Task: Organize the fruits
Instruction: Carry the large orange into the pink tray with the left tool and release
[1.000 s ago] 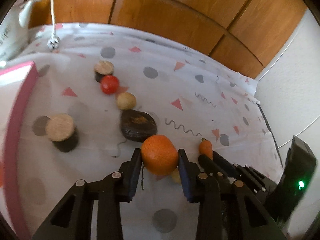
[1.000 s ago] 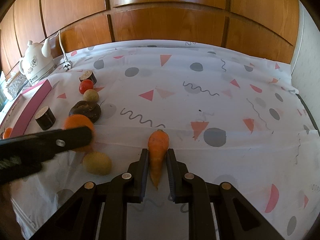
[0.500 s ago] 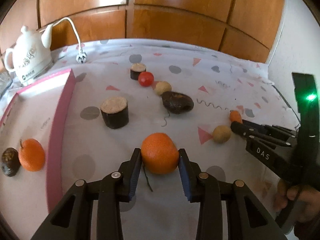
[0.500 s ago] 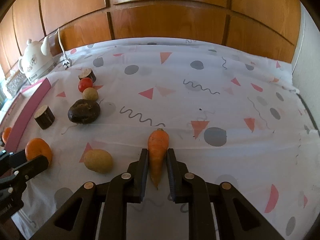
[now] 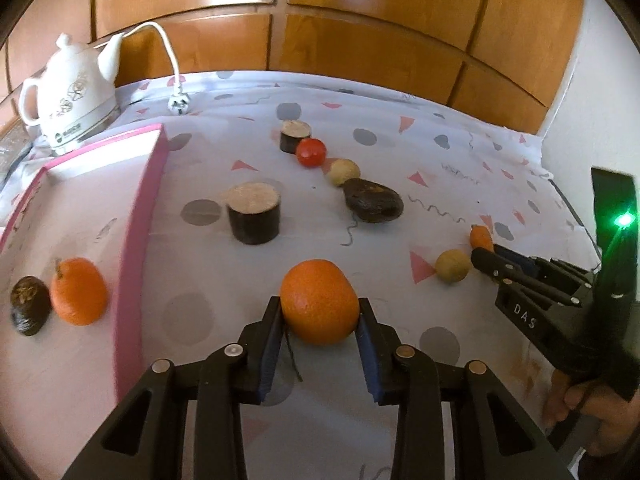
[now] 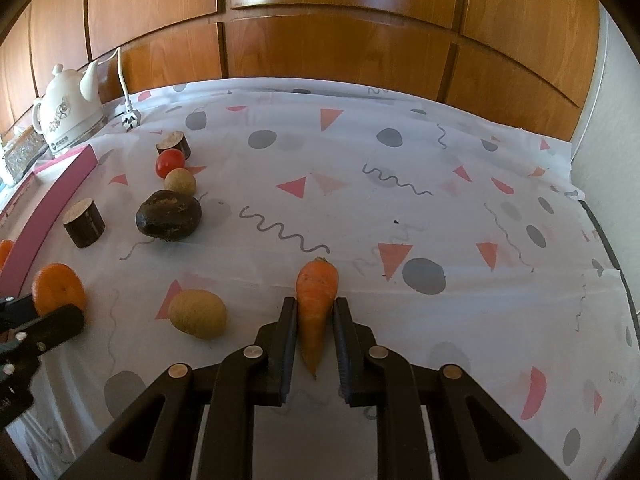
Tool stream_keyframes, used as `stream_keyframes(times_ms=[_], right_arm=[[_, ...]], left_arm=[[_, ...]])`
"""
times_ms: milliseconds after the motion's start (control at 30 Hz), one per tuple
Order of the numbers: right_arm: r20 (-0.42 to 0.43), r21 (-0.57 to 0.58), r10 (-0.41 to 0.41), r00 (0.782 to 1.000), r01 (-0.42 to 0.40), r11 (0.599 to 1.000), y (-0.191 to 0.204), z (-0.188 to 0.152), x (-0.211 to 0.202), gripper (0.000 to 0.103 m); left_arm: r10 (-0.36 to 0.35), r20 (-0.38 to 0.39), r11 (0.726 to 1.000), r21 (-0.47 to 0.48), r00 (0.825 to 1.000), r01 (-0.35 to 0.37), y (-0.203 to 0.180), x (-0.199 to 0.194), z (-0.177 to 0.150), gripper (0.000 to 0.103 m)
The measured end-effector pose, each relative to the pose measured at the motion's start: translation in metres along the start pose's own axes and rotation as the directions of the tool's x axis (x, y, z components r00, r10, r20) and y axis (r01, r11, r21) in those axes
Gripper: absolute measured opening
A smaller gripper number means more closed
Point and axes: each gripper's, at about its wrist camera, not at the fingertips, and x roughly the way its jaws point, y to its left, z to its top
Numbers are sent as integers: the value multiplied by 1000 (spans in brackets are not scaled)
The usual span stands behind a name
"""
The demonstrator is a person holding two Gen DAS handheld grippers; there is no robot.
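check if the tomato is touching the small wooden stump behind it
Cannot tell. In both wrist views the tomato overlaps the stump, with no gap or contact visible.

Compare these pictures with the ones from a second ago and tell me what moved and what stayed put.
The left gripper, shut on an orange, has swung left toward the pink tray, where another orange already lies. Nothing was taken hold of or let go. The right gripper stays shut on the carrot, barely moved. The potato, tomato and kettle lie as before.
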Motion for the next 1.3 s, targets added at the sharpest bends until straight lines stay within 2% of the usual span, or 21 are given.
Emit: stream_keyframes(times_ms=[267, 567, 800, 967, 1133, 1300], right_arm=[[2, 7, -11, 1000, 11, 1000, 2, -5, -6, 17], [-11, 37, 12, 1000, -11, 999, 1, -12, -18, 17], [42, 32, 55, 998, -56, 998, 13, -4, -44, 17], [71, -11, 115, 991, -115, 993, 36, 5, -59, 17], [61, -79, 236, 970, -231, 970, 71, 11, -69, 17], [11, -157, 383, 924, -377, 913, 119, 19, -75, 17]], left_arm=[[32, 47, 999, -30, 998, -31, 15, -27, 5, 36], [51, 87, 997, -55, 995, -47, 30, -50, 5, 36], [75, 105, 991, -115, 992, -62, 55, -61, 8, 36], [105, 106, 982, -165, 989, -86, 78, -65, 8, 36], [139, 107, 966, -234, 985, -111, 113, -70, 8, 36], [195, 100, 944, -288, 976, -159, 151, -74, 13, 36]])
